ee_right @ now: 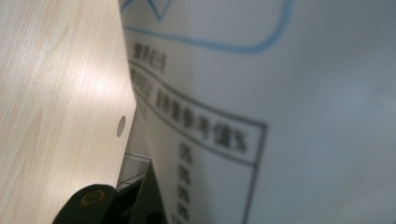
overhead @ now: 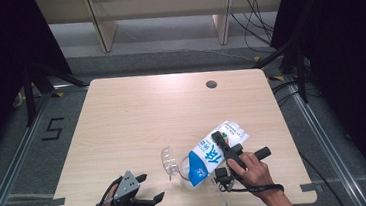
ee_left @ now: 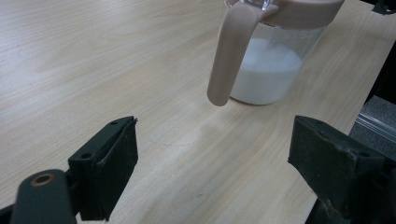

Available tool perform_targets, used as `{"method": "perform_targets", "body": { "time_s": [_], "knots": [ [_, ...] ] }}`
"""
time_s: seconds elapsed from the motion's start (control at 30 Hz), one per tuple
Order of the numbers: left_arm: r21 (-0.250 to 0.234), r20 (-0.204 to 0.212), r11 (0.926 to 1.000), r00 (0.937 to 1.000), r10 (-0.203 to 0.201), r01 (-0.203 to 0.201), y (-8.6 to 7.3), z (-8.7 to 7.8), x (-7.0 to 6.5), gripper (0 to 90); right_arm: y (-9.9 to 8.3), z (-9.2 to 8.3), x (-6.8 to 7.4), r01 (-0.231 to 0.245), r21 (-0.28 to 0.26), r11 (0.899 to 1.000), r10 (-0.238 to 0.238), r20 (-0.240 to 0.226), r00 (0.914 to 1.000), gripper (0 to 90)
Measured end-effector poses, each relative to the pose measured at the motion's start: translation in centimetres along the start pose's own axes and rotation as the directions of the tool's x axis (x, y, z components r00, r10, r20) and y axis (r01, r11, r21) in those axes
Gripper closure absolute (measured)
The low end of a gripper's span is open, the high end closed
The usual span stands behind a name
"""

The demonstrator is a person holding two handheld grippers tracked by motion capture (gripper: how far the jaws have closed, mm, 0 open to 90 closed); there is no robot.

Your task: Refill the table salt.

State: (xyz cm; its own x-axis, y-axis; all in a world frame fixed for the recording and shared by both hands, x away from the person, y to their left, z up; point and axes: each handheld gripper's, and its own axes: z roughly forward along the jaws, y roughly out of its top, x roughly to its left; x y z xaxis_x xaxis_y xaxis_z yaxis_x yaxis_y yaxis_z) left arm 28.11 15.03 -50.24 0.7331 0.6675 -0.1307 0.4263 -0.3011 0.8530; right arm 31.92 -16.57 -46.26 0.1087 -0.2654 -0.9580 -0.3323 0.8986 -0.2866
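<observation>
Milk carton (overhead: 214,152) tipped over the clear pitcher (overhead: 183,173), spout end down at the pitcher's mouth, base raised up and away to the far right of it. The right gripper (overhead: 227,152) is clenched across the carton's middle, jaws pressing its flat sides. The left gripper (overhead: 146,189) sits just left of the pitcher, low over the table (overhead: 136,112), jaws spread wide with nothing between them.

Pitcher stands at the near edge of the table, right of centre. Its clear lid (overhead: 167,160) is flipped up on its left side. In the left gripper view: transparent round wall, beige plastic rim and a long curved beige handle (ee_left: 231,56), white milk pooled in the bottom third.

Handling, as judged: carton is waxed paperboard, smooth, printed blue and white (the right gripper view shows its nutrition panel up close); walls likely buckle if squeezed hard, weight shifts as it drains. Mid-body grip across the flat faces looks right. Pitcher seems light and could slide; its handle is the natural hold.

Table: pale wood-grain laminate, matte.
</observation>
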Motion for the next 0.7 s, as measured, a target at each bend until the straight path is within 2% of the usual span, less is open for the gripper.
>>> {"method": "perform_targets", "body": {
  "time_s": [0.03,0.07,0.13,0.17,0.2,0.23,0.33,0.37,0.43,0.47,0.7],
  "knots": [
    [0.000,0.000,1.0000,1.0000,-0.002,0.002,0.00,0.00,-0.01,15.0,-0.05,-0.09,0.28,-0.019,0.016,1.000,0.019,-0.020,0.9996,73.6],
    [0.003,-0.002,1.0000,1.0000,0.002,-0.002,0.00,-0.01,0.03,15.1,-0.08,-0.04,0.14,0.000,0.007,1.000,0.000,-0.021,0.9998,73.6],
    [0.001,-0.003,1.0000,1.0000,0.006,-0.006,0.01,-0.02,0.04,15.1,-0.09,-0.04,0.11,0.004,0.007,1.000,-0.003,-0.019,0.9998,73.6],
    [-0.002,0.000,0.9999,0.9999,0.012,-0.012,0.03,-0.02,0.06,15.0,-0.03,0.00,-0.05,0.012,-0.002,1.000,-0.012,-0.002,0.9999,73.7],
    [-0.002,0.000,0.9999,0.9999,0.011,-0.011,0.03,-0.02,0.06,15.1,-0.02,0.01,-0.05,0.009,-0.004,1.000,-0.009,0.000,1.0000,73.7],
    [-0.002,0.002,0.9999,0.9999,0.012,-0.012,0.03,-0.02,0.07,15.1,-0.09,-0.11,0.20,-0.018,0.012,1.000,0.018,-0.014,0.9997,73.8],
    [0.001,0.000,0.9998,0.9998,0.017,-0.017,0.03,-0.02,0.10,15.1,-0.15,-0.05,0.01,0.006,0.002,1.000,-0.006,-0.015,0.9999,73.9],
    [-0.001,0.002,0.9999,0.9999,0.011,-0.011,0.02,-0.01,0.06,15.1,-0.13,0.02,-0.24,0.040,-0.010,0.999,-0.040,-0.007,0.9992,74.0],
    [-0.001,0.000,0.9999,0.9999,0.011,-0.011,0.03,-0.02,0.05,15.1,-0.14,0.02,-0.24,0.041,-0.011,0.999,-0.041,-0.006,0.9991,74.0],
    [-0.002,0.002,0.9999,0.9999,0.012,-0.012,0.03,-0.01,0.07,15.1,-0.18,-0.08,-0.02,0.008,0.013,1.000,-0.007,-0.029,0.9996,74.1],
    [-0.002,0.000,0.9999,0.9999,0.011,-0.011,0.03,-0.02,0.06,15.1,-0.19,-0.07,-0.05,0.013,0.011,1.000,-0.013,-0.028,0.9995,74.3]
  ]
}}
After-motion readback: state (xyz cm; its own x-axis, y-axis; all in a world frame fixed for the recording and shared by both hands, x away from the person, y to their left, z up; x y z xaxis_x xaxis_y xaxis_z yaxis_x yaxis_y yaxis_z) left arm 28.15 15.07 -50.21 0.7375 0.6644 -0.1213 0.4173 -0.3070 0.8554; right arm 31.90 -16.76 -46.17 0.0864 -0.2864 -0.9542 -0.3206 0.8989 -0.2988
